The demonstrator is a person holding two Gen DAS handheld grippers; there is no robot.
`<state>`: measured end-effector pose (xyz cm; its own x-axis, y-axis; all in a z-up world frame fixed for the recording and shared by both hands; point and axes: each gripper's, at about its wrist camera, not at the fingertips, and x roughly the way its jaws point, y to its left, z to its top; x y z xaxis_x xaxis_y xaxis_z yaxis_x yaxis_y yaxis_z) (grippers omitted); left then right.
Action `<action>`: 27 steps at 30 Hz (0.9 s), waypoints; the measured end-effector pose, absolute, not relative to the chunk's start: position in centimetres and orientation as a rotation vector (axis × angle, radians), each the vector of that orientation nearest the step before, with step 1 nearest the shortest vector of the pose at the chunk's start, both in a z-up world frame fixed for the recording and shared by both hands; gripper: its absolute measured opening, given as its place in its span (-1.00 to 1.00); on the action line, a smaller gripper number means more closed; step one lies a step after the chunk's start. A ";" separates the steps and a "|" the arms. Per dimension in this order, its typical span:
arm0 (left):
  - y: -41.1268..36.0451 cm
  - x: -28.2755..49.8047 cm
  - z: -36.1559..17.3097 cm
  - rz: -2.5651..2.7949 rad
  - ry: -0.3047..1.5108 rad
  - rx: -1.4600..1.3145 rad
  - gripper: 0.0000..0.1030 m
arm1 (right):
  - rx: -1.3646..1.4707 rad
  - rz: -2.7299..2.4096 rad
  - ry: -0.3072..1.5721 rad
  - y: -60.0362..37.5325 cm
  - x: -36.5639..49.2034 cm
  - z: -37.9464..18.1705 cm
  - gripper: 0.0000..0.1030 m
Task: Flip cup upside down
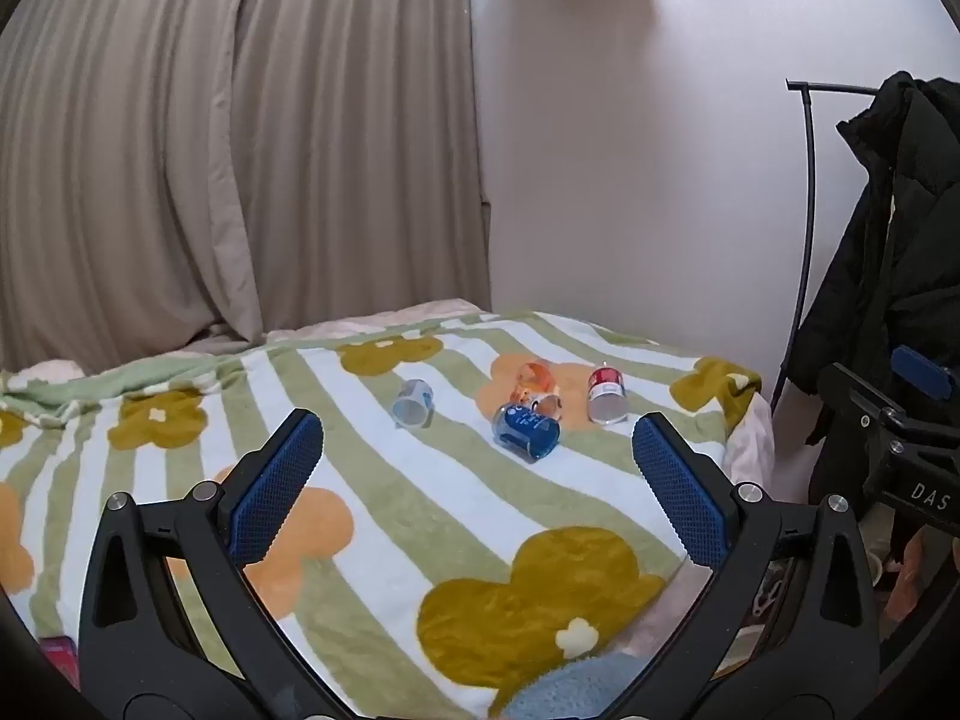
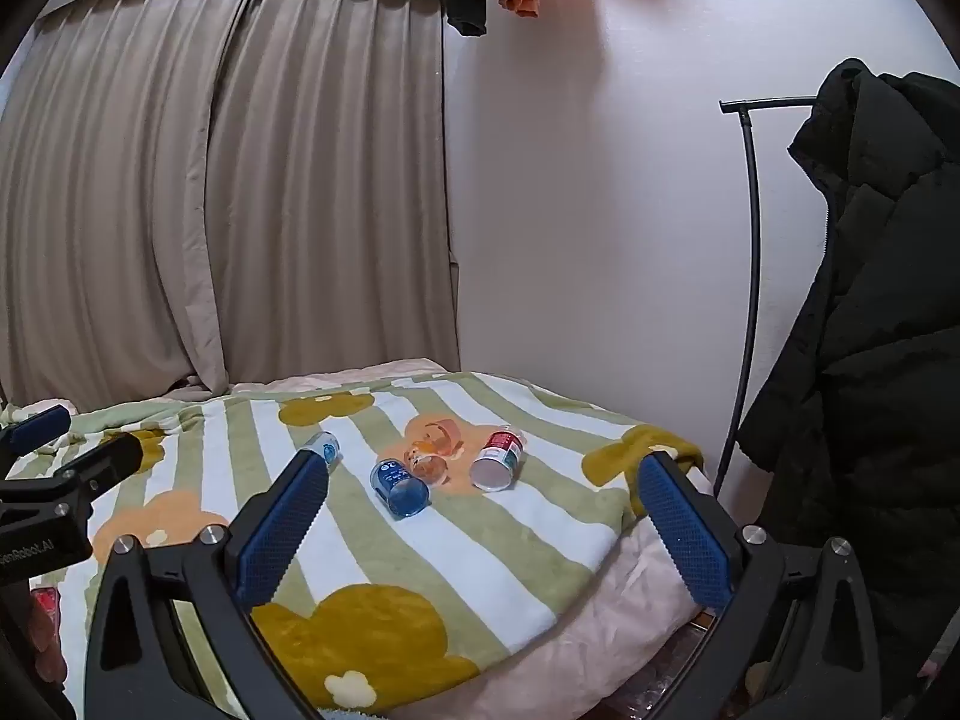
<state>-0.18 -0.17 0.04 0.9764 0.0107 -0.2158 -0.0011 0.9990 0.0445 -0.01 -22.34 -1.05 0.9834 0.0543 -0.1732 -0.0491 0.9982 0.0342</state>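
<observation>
Several small cups lie on their sides on a striped, flowered blanket (image 1: 420, 516). A pale blue cup (image 1: 413, 402) (image 2: 324, 449) lies furthest left. A dark blue cup (image 1: 526, 429) (image 2: 399, 487) lies in the middle, an orange cup (image 1: 538, 387) (image 2: 433, 450) just behind it, and a red-and-white cup (image 1: 607, 394) (image 2: 497, 459) to the right. My left gripper (image 1: 477, 438) is open, held back from the cups with nothing between its fingers. My right gripper (image 2: 483, 483) is open too, also short of them and holding nothing.
The blanket (image 2: 510, 540) covers a bed whose right edge (image 2: 636, 588) drops off. Beige curtains (image 1: 210, 150) and a white wall stand behind. A black coat (image 2: 870, 360) hangs on a rack (image 2: 753, 240) at the right. The other gripper's body shows at each view's side.
</observation>
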 end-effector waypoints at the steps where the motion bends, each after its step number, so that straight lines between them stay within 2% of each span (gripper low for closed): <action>1: -0.5 -0.5 0.1 0.013 0.205 0.062 1.00 | 0.029 0.051 0.173 -22.3 0.0 -1.1 1.00; 27: 0.1 -0.4 0.6 -0.004 0.214 0.022 1.00 | 0.024 0.043 0.171 -22.2 -0.1 -1.4 1.00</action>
